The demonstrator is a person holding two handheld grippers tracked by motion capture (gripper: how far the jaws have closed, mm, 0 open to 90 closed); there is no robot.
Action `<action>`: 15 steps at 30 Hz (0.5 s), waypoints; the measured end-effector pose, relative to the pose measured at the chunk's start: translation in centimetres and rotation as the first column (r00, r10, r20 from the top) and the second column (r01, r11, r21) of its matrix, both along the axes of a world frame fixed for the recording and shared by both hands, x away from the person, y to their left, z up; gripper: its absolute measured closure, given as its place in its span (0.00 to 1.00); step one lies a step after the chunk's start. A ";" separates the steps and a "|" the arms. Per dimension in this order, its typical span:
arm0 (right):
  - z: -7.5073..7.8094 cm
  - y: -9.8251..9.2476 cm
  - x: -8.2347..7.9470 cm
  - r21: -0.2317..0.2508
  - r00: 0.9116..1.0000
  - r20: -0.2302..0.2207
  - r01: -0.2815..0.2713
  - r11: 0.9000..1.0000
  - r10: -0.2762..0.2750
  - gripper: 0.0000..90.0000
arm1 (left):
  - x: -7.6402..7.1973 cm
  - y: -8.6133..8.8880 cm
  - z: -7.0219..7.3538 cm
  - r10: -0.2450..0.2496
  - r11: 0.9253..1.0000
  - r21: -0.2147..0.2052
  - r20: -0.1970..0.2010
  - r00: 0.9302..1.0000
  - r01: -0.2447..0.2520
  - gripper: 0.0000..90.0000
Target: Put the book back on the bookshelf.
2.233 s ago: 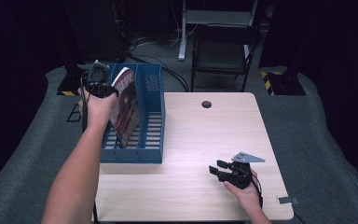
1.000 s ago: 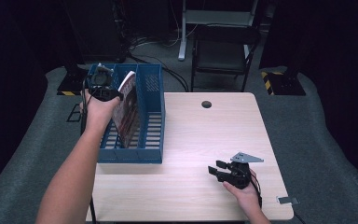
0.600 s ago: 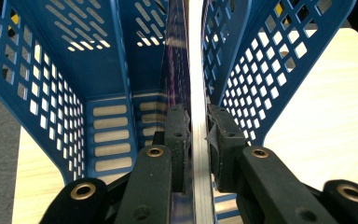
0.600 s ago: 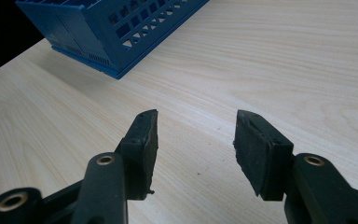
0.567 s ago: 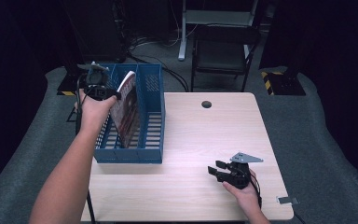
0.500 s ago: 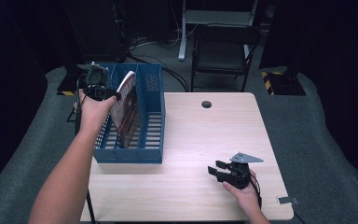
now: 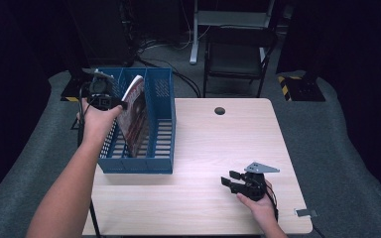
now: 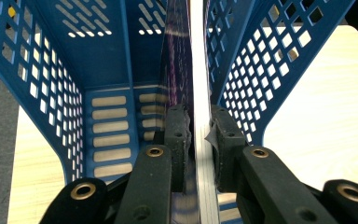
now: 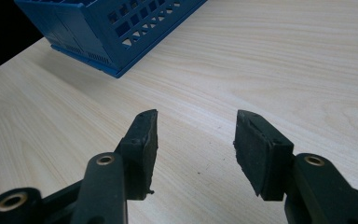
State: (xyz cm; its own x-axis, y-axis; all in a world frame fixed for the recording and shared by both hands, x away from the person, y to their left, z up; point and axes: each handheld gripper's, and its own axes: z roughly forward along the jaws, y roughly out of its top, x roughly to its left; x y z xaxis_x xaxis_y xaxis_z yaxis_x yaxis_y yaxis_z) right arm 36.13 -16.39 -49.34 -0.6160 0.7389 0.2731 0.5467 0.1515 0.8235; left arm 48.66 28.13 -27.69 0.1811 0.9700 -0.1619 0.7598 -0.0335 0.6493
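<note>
A blue slotted file rack (image 7: 159,148) stands on the left part of the wooden table (image 7: 218,148). A thin book (image 7: 135,116) with a dark red cover leans inside it. My left gripper (image 7: 121,105) is shut on the book's upper edge, above the rack. In the left gripper view its pads (image 8: 179,135) press both sides of the book (image 8: 196,70), which runs down into the rack (image 8: 56,70). My right gripper (image 7: 229,179) rests near the table's front right, open with nothing in it; its jaws (image 9: 196,140) hang just over bare wood.
A round cable hole (image 7: 220,110) sits at the table's far edge. A dark chair (image 7: 235,57) and cables stand behind the table. A small metal tab (image 7: 305,212) lies at the front right corner. The rack's corner (image 9: 107,28) lies beyond the right gripper.
My left hand has shifted slightly left and toward the rack's back with the book, which now leans more. The right gripper has kept still.
</note>
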 end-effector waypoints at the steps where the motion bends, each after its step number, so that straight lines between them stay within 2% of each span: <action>1: 0.0 0.0 0.0 0.000 1.000 0.001 -0.001 1.000 0.001 0.54 | 0.0 0.0 0.0 0.003 1.000 -0.001 0.000 1.000 -0.003 0.88; 4: 0.0 0.0 0.0 0.002 1.000 -0.002 -0.001 1.000 0.001 0.54 | -0.1 0.1 -0.1 0.010 1.000 -0.010 0.000 1.000 -0.010 0.88; 5: 0.0 0.0 0.0 0.002 1.000 -0.002 -0.001 1.000 0.001 0.54 | -0.2 0.1 -0.1 -0.001 1.000 0.002 -0.003 1.000 0.001 0.88; 15: 0.0 0.0 0.0 0.000 1.000 0.000 -0.002 1.000 0.002 0.54 | -0.3 0.0 -0.4 0.007 1.000 0.011 0.005 1.000 -0.008 0.90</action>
State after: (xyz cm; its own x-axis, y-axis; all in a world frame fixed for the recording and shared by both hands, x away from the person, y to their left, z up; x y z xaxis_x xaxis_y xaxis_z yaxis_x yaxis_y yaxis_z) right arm 36.12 -16.38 -49.34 -0.6173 0.7377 0.2733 0.5467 0.1525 0.8233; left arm 48.40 28.15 -28.12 0.1746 0.9731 -0.1506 0.7570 -0.0348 0.6525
